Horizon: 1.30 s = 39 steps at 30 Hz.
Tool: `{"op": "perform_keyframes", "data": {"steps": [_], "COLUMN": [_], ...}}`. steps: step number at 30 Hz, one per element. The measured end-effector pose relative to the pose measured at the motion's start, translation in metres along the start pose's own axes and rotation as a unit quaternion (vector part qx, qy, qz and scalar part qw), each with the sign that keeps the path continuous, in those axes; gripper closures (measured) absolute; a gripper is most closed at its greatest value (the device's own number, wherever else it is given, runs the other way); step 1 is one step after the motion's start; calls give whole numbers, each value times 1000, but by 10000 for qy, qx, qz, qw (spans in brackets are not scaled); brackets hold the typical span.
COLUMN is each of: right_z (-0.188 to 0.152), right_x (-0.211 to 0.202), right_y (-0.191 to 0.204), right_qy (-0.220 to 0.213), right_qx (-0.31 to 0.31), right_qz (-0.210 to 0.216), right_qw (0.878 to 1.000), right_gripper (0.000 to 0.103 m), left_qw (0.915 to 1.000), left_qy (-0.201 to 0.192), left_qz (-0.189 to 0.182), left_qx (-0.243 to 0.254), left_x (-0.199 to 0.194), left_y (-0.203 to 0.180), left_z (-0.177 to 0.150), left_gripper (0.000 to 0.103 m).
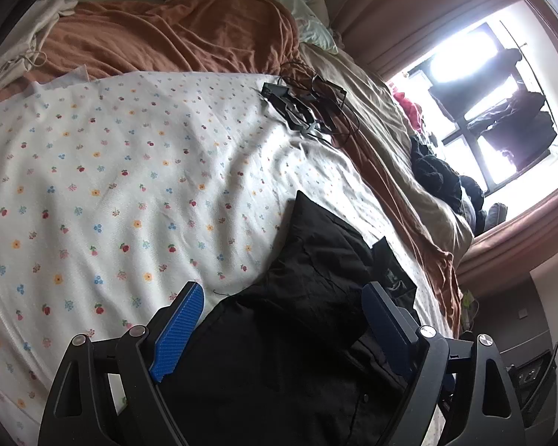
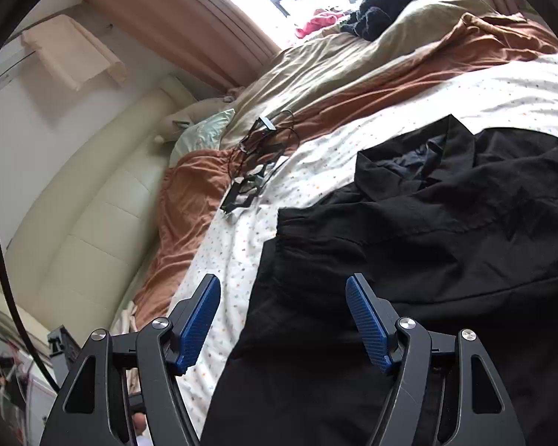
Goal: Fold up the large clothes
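Note:
A large black garment lies crumpled on a white flower-print sheet spread over the bed. My left gripper hovers above the garment's near part, jaws wide apart and empty. In the right wrist view the same black garment fills the lower right, with a collar or folded flap toward its far side. My right gripper is held above its left edge, open, with nothing pressed between the blue pads.
A tangle of black cables and a small device lies on the sheet's far edge. Orange and beige bedding surround the sheet. Dark clothes are piled by the window. A cream padded headboard bounds the bed.

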State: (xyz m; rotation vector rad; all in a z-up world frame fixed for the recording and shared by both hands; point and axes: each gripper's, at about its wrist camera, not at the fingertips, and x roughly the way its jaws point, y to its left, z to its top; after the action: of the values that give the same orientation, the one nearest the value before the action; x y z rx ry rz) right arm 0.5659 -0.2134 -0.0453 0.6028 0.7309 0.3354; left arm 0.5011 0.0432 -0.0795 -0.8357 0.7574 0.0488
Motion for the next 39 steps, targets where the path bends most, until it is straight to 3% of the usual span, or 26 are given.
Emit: {"op": "perform_keyframes", "data": {"steps": [8, 15, 17, 19, 24, 31, 35, 39], "right_z": [-1, -5, -7, -10, -12, -23, -37, -52], "right_x": [-40, -83, -99, -113, -141, -182, -209, -236], "right_y": [-22, -41, -43, -44, -44, -40, -43, -44], "right_qy": [-283, -417, -595, -701, -729, -767, -727, -794], "right_qx": [325, 530, 556, 603, 614, 370, 392, 420], "right_qz": [-559, -1134, -1294, -1453, -1561, -1701, -1784, -1869], "right_qw": [9975, 9913, 9882, 9851, 9831, 9817, 9805, 9783], "right_gripper": [33, 33, 27, 11, 12, 11, 11, 1], "left_qw": [9991, 9947, 9920, 9888, 9826, 9606, 9402, 9243], "left_qy": [-11, -269, -436, -605, -683, -1114, -1571, -1779], "left_qz": [71, 219, 341, 451, 468, 451, 392, 402], "left_qx": [408, 971, 1137, 1289, 1660, 2505, 2997, 3353], "left_x": [-6, -29, -37, -46, -61, -105, -140, -165], "left_y": [-25, -52, -61, -69, -86, -109, -116, -114], "left_z": [-13, -28, -30, -32, -39, -52, -62, -81], "left_gripper": [15, 15, 15, 15, 15, 14, 0, 0]}}
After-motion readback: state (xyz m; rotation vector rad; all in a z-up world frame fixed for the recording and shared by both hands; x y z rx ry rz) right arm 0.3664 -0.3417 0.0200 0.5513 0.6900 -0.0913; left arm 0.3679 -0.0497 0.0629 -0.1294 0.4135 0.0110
